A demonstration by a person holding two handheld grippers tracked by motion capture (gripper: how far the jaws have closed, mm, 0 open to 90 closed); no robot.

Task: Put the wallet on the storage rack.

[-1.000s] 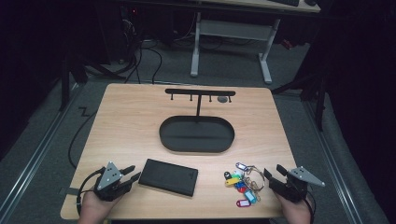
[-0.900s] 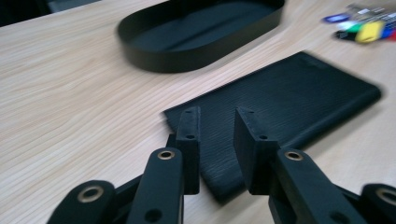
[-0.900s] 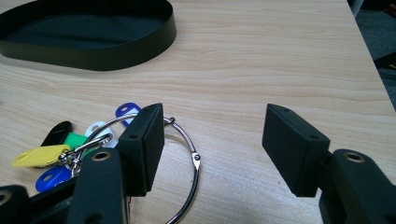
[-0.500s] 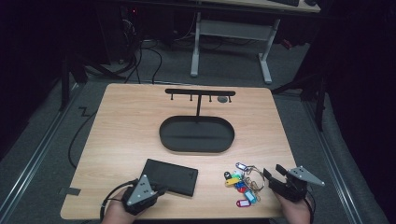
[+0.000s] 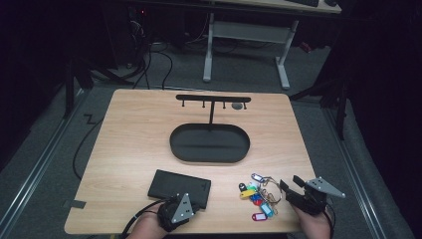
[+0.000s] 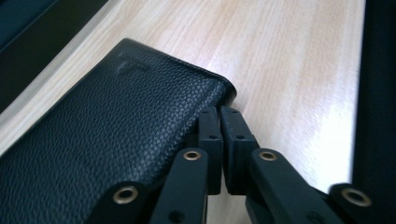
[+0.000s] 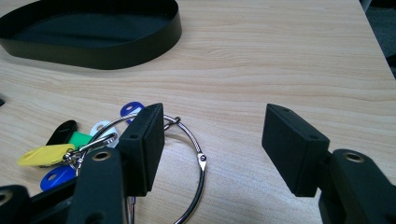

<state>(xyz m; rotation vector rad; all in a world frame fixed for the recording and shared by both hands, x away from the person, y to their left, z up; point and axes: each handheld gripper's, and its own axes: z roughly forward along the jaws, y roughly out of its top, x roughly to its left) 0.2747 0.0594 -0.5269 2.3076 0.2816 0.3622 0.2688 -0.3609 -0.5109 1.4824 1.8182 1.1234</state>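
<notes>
A black leather wallet (image 5: 179,187) lies flat near the table's front edge, left of centre. My left gripper (image 5: 184,204) sits at its near edge. In the left gripper view the jaws (image 6: 220,116) are pressed together beside the wallet's (image 6: 116,135) corner, with nothing seen between them. A bunch of keys with coloured tags (image 5: 255,195) lies at the front right on a large metal ring (image 7: 192,154). My right gripper (image 5: 290,181) stands open just right of the bunch, and its left finger (image 7: 145,144) is over the ring.
A black oval tray (image 5: 209,158) sits mid-table, with a T-shaped hook rack (image 5: 213,98) rising from its far side. The tray's wall (image 7: 93,58) also shows far left in the right gripper view. Bare wood lies right of the right gripper.
My left gripper has travelled right from the table's front-left corner to the wallet's near edge. The right gripper and the keys have stayed put.
</notes>
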